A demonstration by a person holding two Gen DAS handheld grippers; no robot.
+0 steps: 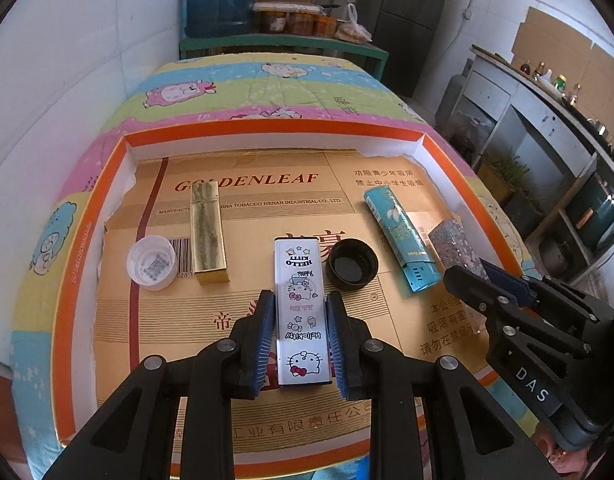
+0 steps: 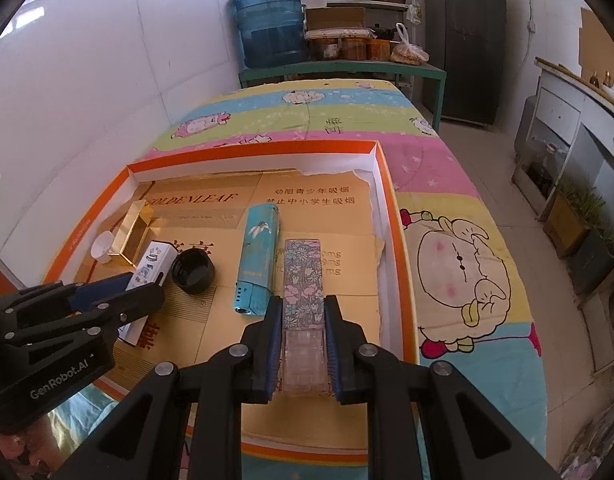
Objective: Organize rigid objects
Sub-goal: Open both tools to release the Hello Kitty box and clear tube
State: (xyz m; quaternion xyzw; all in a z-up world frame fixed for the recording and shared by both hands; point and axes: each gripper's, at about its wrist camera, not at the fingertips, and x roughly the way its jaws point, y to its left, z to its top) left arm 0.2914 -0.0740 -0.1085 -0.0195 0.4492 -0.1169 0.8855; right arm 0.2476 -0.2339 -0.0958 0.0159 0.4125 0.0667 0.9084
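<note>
In the left wrist view my left gripper (image 1: 301,340) is shut on a white Hello Kitty box (image 1: 301,304) lying on the cardboard liner (image 1: 247,320) of an orange-rimmed tray (image 1: 79,256). In the right wrist view my right gripper (image 2: 303,344) is shut on a floral-patterned clear box (image 2: 303,280) near the tray's right wall (image 2: 391,264). A gold box (image 1: 207,232), a clear cap (image 1: 151,262), a black cap (image 1: 351,264) and a teal box (image 1: 401,236) lie on the liner. The left gripper also shows at the left of the right wrist view (image 2: 147,280).
The tray lies on a cartoon-print quilt (image 2: 459,264) over a bed against a white wall (image 2: 87,92). A green shelf (image 2: 339,68) with a water jug (image 2: 269,24) and jars stands beyond. Cabinets (image 1: 555,152) line the right side.
</note>
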